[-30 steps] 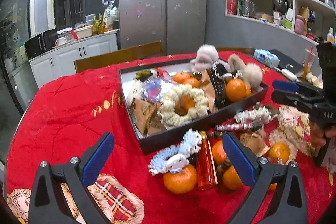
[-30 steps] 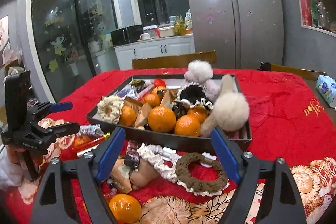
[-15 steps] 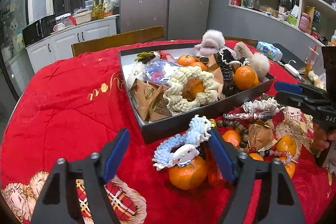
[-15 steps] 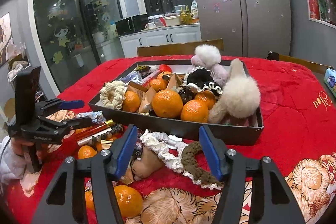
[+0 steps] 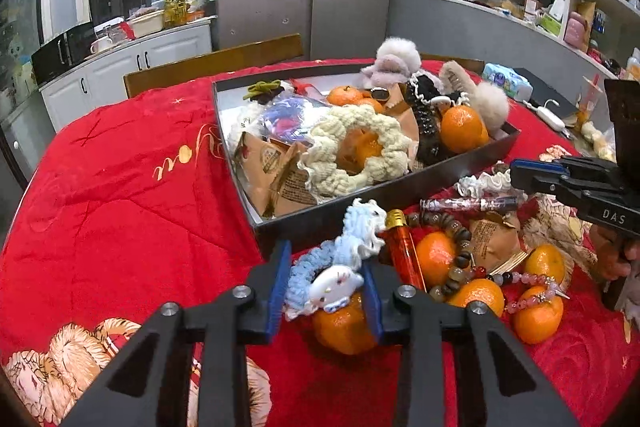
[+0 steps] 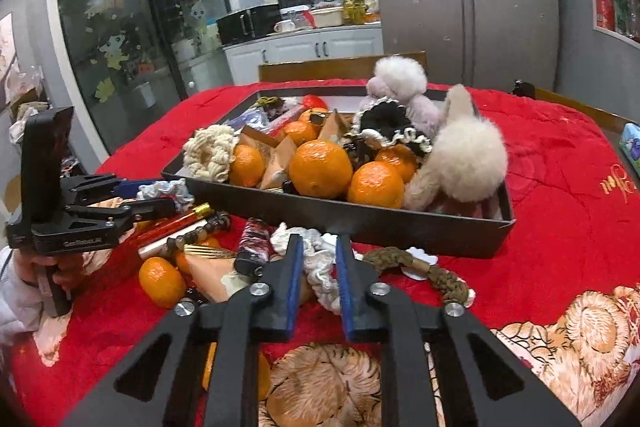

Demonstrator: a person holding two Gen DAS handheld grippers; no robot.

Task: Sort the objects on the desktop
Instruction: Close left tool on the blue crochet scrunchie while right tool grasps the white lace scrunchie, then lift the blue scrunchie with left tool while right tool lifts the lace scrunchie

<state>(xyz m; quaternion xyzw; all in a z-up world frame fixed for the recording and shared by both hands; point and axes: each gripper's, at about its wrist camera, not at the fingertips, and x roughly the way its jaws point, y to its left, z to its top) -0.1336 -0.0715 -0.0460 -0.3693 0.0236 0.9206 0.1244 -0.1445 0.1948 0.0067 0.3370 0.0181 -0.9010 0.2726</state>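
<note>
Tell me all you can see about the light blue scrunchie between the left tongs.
The light blue scrunchie looks like crocheted yarn, blue with white ruffles, with a white cartoon-dog charm at its near end. It lies draped over an orange, its far end reaching the dark tray's wall. The left tongs have closed around its charm end.

White capitals "DAS" stand on the black plastic body of the right gripper point(image 5: 576, 183), at three o'clock in the left wrist view. Gold embroidered script on the red quilted tablecloth point(image 5: 120, 187), toward ten o'clock, appears to read "you".
</note>
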